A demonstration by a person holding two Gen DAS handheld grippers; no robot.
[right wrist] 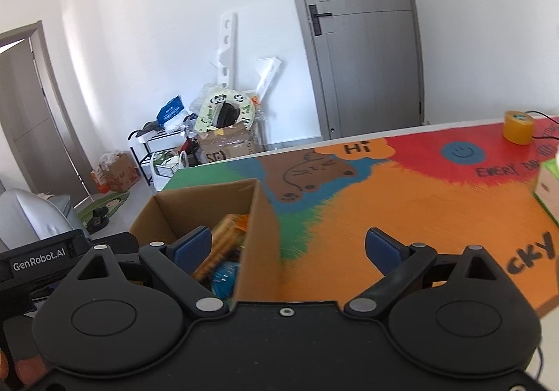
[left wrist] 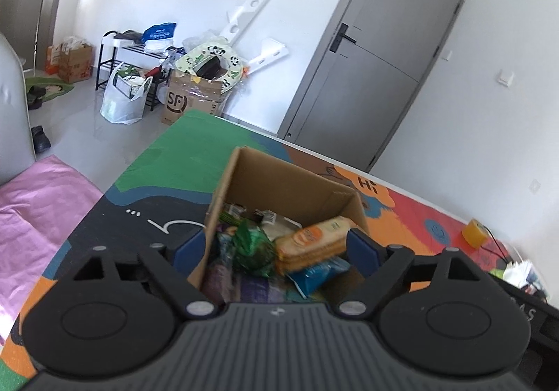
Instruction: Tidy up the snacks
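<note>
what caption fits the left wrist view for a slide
Open left gripper straddling a cardboard box packed with snack packets on a colourful table mat.

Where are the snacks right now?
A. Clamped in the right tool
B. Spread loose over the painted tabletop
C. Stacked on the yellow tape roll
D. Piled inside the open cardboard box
D: the orange cracker pack and green bag lie inside the cardboard box; the right tool holds nothing.

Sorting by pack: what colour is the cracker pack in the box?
Orange cracker pack; left wrist view.
</note>
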